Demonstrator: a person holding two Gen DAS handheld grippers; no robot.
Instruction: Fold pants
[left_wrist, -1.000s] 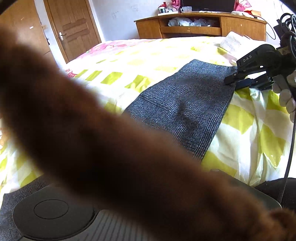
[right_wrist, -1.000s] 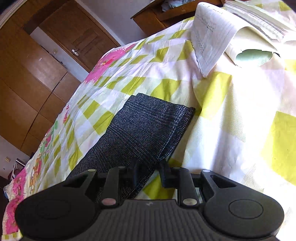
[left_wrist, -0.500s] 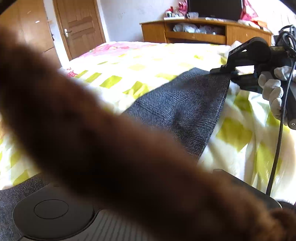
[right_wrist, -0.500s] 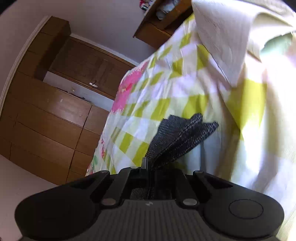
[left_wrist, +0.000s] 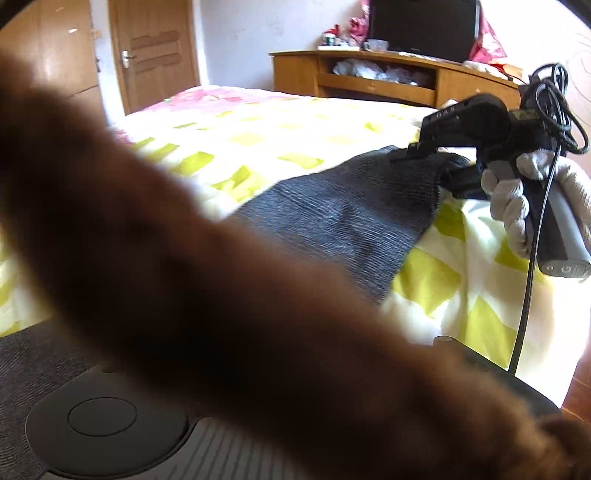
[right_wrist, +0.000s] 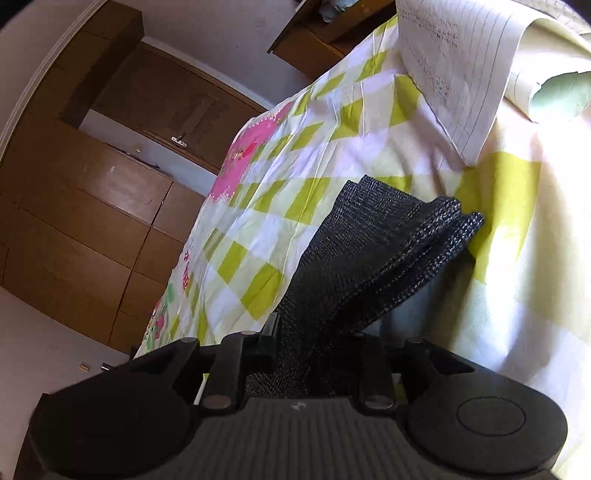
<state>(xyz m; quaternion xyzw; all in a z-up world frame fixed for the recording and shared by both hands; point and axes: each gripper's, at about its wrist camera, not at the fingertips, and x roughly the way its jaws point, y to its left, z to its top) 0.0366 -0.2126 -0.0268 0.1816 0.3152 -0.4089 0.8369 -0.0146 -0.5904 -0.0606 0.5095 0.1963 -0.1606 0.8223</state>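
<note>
The bed (left_wrist: 295, 125), under a yellow-checked sheet, carries the grey pants (left_wrist: 343, 210) stretched away to the far right. There the right gripper (right_wrist: 295, 350), clamped on their raised hem, is held by a gloved hand (left_wrist: 517, 199). A blurred brown shape (left_wrist: 184, 277) hides the left gripper's fingers; cannot tell their state.

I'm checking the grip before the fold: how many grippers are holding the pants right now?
1 for sure: the right gripper is shut on the pants hem end. A blurry brown shape hides the left gripper's fingers, so it may hold them too.
</note>
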